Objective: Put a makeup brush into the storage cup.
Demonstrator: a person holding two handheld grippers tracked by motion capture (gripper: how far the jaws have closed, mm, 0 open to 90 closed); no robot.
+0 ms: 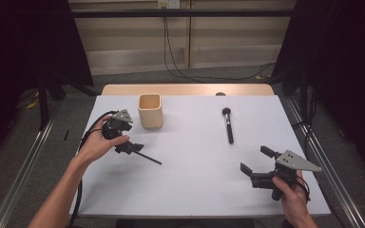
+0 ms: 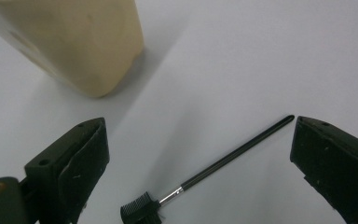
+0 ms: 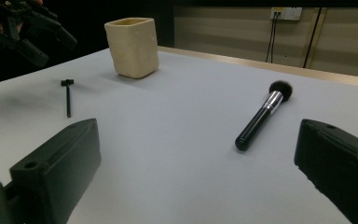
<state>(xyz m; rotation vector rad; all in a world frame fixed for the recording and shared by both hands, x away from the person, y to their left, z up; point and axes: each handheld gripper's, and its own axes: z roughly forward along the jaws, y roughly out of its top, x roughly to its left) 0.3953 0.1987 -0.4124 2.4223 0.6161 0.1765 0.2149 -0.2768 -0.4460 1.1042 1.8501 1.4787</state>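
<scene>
Your left gripper [image 1: 129,146], jaws apart, hovers over the thin brush [image 2: 205,172], apparently untouched, near the cup [image 1: 150,110]; your right gripper [image 1: 256,165] likewise gapes.

Your forearms are bare, with no sleeve on either. Your left tool [image 1: 129,147] is black, with a grey three-cornered plate on top dotted with small dark holes, and a thick black cable looping from it back along your arm. Your right tool [image 1: 256,165] is the same make: black body, grey triangular plate with small holes, black cable curling by your wrist. Seen close, each jaw is a matte black block with a dark pad on its inner face and a small round hole near its top edge.
</scene>
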